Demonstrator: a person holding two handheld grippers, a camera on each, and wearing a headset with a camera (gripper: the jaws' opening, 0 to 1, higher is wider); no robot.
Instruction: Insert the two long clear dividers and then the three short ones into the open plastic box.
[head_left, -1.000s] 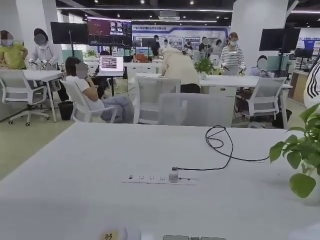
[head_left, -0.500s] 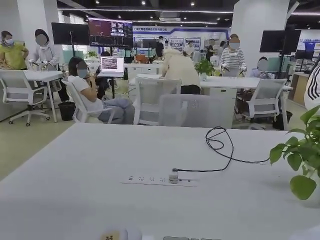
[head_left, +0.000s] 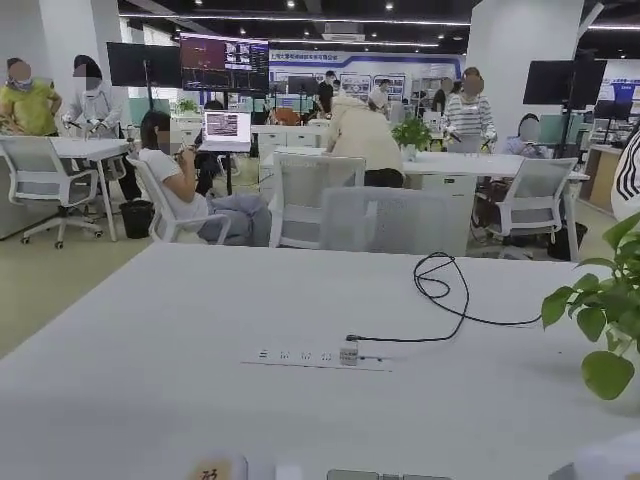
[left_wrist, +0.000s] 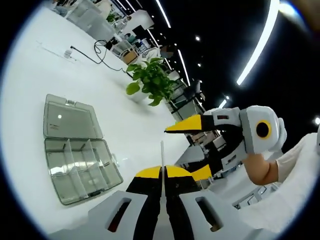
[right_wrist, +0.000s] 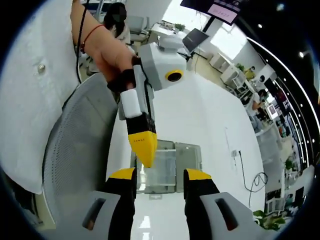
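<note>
White worktop (head_left: 150, 380): carries one box, one plant, one cable and one power strip.
Office behind: people at other desks, white chairs and dark screens; the writing on the screens is too small to read.
Grey mesh chair (right_wrist: 70, 145): one, just beside the worktop's near edge in the right gripper view, next to the person's white clothes.
Plant (head_left: 600, 320): one, green-leaved, at the right edge of the head view; in the left gripper view it stands beyond the box.
Plastic box (left_wrist: 80, 170): one, clear, lying open on the worktop with its lid (left_wrist: 70, 117) flat beside it. Partitions show inside, but I cannot count them. In the right gripper view the left tool's yellow tip partly covers it.
Right tool (right_wrist: 159, 180): jaws wide apart with nothing between them, raised over the worktop.
Left tool (left_wrist: 162, 175): held in a hand (right_wrist: 107, 55), jaws narrowed onto the clear divider.
Black cable (head_left: 445, 300): one, looped, running to the power strip.
Power strip (head_left: 315, 357): one, white and flat; its markings are unreadable.
Clear divider (left_wrist: 161, 150): one, thin, seen edge-on, rising from the left tool's jaws, well apart from the box.
Yellowish tag (head_left: 210, 470): at the head view's bottom edge, marks illegible.
</note>
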